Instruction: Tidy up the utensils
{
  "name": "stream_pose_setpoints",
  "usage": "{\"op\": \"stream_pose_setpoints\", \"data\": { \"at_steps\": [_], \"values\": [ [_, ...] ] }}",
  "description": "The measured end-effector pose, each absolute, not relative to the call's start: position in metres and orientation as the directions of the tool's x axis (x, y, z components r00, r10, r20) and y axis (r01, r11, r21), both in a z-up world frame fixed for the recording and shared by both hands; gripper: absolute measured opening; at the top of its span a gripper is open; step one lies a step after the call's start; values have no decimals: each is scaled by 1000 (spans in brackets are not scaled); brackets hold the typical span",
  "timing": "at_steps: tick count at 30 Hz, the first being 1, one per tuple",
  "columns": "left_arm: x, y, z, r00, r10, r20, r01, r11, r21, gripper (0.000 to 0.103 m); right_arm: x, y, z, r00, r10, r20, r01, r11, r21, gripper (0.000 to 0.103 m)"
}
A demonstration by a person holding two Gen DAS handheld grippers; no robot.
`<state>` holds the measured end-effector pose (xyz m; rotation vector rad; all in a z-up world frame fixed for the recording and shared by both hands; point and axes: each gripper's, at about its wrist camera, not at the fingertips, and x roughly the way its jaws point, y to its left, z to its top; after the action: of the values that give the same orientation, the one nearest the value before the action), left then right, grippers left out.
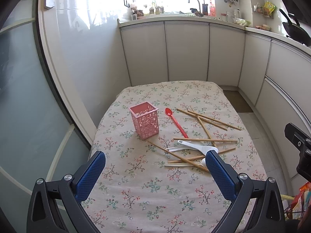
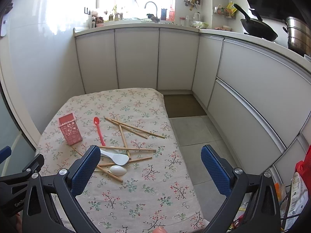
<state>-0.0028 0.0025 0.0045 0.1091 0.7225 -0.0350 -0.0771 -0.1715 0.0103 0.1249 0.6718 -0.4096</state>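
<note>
While both grippers hung above the near part of the bench point(image 1: 136, 203), neither had hold of anything. The left gripper point(image 1: 155, 162) stood wide open, its blue-padded fingers point(image 1: 91, 174) spread over the flowered cloth, and the right-hand pad sat in front of the near end of the utensil pile. The right gripper point(image 2: 150, 158) was likewise spread wide, with its left pad over the cloth by the white spoons and its right pad out past the bench edge, above the tiled floor point(image 2: 194, 132).

On the cloth stood a pink perforated holder point(image 1: 144, 121), upright and square, with nothing visible sticking out of it. Just to its right lay a red spoon point(image 1: 176, 121), bowl toward the far side, clear of the holder. Beyond it several wooden chopsticks point(image 1: 210, 119) lay crossed over one another, some near the far right, others tangled nearer with the white utensils. A white rice paddle point(image 2: 116, 157) rested among those nearer sticks, and a white spoon point(image 2: 117, 169) lay just in front of it, with a chopstick crossing its handle.

White cabinets point(image 1: 184, 52) ran behind the bench, and a wok point(image 2: 258, 29) sat on the counter at right.
</note>
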Motion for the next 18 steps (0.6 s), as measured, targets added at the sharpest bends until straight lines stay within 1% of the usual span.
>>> {"op": "stream_pose_setpoints", "data": {
  "at_steps": [18],
  "values": [
    [-5,1,5,755,8,-655,64,994,87,103,-73,-171,9,703,-331,-630,409,912,-24,103]
  ]
}}
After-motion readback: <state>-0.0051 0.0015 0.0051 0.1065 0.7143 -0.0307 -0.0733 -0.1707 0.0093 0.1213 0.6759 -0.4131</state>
